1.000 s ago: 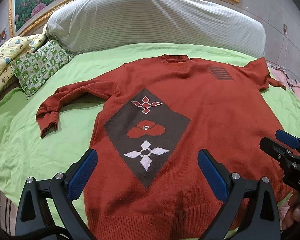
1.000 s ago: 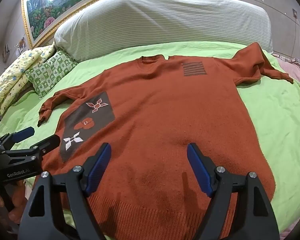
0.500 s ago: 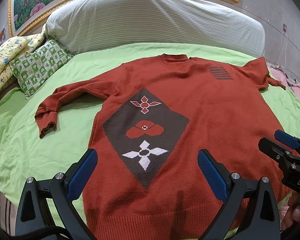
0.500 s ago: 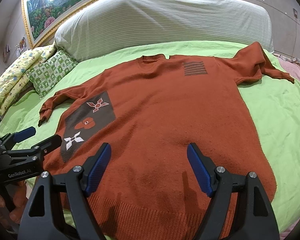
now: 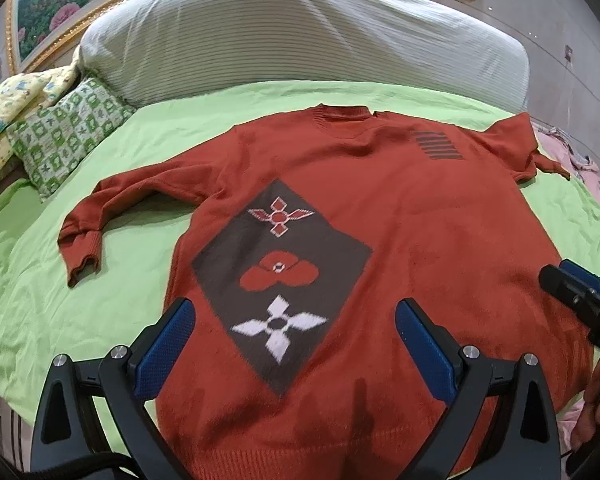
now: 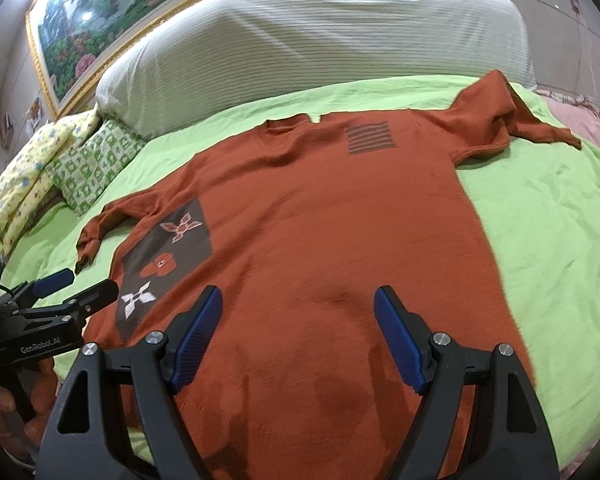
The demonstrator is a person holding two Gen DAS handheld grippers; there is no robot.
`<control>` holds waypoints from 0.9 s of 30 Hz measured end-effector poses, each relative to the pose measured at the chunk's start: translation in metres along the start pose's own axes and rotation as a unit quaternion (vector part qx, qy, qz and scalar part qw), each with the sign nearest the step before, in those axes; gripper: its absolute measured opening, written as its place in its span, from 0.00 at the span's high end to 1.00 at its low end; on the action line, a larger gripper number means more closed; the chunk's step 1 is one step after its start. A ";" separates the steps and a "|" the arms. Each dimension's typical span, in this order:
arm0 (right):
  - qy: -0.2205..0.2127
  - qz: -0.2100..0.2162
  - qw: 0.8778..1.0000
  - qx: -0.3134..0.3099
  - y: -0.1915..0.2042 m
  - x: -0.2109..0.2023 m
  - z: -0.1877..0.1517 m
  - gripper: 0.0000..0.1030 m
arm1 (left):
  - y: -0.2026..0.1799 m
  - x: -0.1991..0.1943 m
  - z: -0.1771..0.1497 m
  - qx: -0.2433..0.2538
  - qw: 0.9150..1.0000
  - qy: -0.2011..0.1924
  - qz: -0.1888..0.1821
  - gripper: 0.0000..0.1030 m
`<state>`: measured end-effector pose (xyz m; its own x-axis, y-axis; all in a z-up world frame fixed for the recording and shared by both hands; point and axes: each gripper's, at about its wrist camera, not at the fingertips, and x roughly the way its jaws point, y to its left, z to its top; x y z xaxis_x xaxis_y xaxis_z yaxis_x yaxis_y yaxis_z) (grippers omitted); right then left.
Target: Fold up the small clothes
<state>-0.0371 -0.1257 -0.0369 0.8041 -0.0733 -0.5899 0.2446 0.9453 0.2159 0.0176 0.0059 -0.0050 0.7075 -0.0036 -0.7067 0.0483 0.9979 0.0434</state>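
A rust-red knit sweater (image 5: 420, 216) lies flat, front up, on a green bedsheet (image 5: 100, 312); it also shows in the right wrist view (image 6: 320, 208). It has a dark diamond patch (image 5: 280, 280) with flower motifs and a striped patch (image 5: 438, 145) near the right shoulder. The left sleeve (image 5: 112, 200) stretches out left; the right sleeve (image 6: 508, 120) is bunched at the far right. My left gripper (image 5: 294, 334) is open and empty above the hem's left part. My right gripper (image 6: 298, 330) is open and empty above the hem's middle.
A large white striped pillow (image 5: 300, 40) lies behind the sweater. A green patterned cushion (image 5: 68, 136) and a yellow quilt (image 5: 8, 104) sit at the far left. A framed painting (image 6: 140, 12) hangs on the wall. Pink fabric (image 5: 572, 160) lies at the right edge.
Both grippers have shifted slightly; the sweater has drifted a little left in the left wrist view. Both stay open and the sweater lies as before.
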 end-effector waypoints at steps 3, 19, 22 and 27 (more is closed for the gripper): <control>-0.002 0.005 0.999 0.031 -0.020 -0.001 0.009 0.24 | -0.003 0.005 0.010 0.003 1.000 0.001 -0.004 0.02; -0.046 -0.069 0.980 0.179 -0.221 0.021 0.128 0.24 | -0.024 0.065 0.108 0.011 1.000 0.003 -0.028 0.02; -0.051 -0.103 0.969 0.221 -0.276 0.038 0.154 0.24 | -0.027 0.086 0.123 0.008 0.999 0.012 -0.029 0.02; -0.049 -0.145 0.939 0.306 -0.359 0.071 0.173 0.44 | -0.028 0.119 0.135 0.002 0.999 0.027 -0.025 0.02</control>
<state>0.0262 -0.5256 -0.0218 0.6935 -0.3569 -0.6258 0.7036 0.5224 0.4817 0.1955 -0.0311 0.0054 0.6652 -0.0498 -0.7450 0.0861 0.9962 0.0103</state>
